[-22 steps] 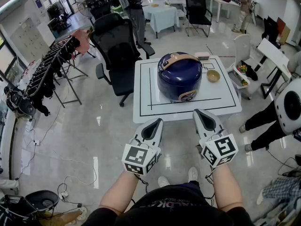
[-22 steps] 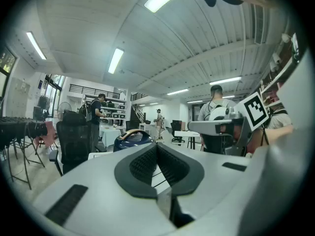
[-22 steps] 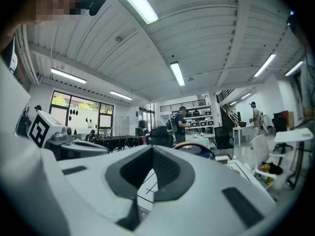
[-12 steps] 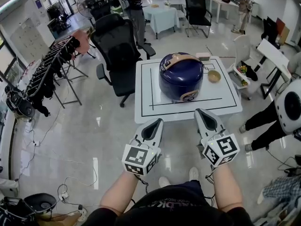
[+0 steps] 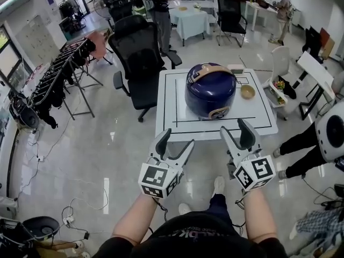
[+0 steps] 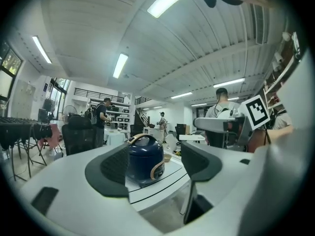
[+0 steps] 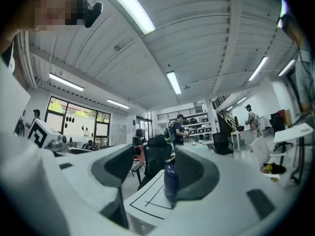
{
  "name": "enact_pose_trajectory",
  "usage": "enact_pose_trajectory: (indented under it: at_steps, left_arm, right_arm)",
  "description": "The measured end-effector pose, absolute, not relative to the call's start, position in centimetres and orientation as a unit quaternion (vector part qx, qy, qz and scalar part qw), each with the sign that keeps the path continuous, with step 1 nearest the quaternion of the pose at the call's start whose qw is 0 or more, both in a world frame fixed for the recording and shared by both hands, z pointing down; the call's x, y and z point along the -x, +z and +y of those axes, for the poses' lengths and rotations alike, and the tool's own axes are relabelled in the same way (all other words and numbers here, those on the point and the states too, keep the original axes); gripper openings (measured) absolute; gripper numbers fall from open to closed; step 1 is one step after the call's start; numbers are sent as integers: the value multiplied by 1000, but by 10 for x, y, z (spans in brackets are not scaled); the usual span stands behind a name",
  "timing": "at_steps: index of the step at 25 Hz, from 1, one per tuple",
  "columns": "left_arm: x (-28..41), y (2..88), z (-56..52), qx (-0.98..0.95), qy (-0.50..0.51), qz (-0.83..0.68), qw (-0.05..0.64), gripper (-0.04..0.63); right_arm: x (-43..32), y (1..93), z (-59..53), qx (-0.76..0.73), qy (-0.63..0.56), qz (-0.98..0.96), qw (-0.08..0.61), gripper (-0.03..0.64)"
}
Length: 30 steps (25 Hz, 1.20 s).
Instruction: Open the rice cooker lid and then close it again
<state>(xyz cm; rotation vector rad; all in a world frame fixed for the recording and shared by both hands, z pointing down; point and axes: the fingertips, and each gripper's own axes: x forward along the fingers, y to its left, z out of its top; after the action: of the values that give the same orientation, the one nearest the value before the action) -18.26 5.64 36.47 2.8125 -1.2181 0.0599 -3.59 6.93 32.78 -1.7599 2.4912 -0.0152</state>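
A dark blue rice cooker with a tan handle stands on the small white table, its lid down. Both grippers are held level in front of the table's near edge, short of the cooker and touching nothing. My left gripper is open, and in the left gripper view the cooker shows far off between its empty jaws. My right gripper is open too. In the right gripper view its right jaw hides most of the cooker.
A small bowl and a pink box share the table at the back right. A black office chair stands at its left. A seated person and a white chair are at the right, a clothes rack far left.
Both grippers' jaws, together in the earlier frames, now stand apart. The table and cooker sit slightly nearer and more to the right in the head view.
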Motion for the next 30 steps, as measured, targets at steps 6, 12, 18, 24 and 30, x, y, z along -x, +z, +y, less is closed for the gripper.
enact_pose_trajectory:
  at_steps: [6,12,18,24,30]
  left_arm:
    - [171,359,45,-910,15,-414,32,319]
    - [153,348,24,-902,11,-430,24,321]
    - [132,347,-1,-897,11,-441,28,321]
    - [115,350,-33,-891,13,-454,30,321]
    - [102,353,-67,-883,14,-468,33,321]
  right_arm:
    - [19,317,50,560,5,827,45,249]
    - [2,302,26,544,23,837,43,249]
    - [-20,300,-4,533,25,845,39,249]
    - [-37,304,-43,518,24,854,34,249]
    - [-48,310,-82,502,21,864,28,249]
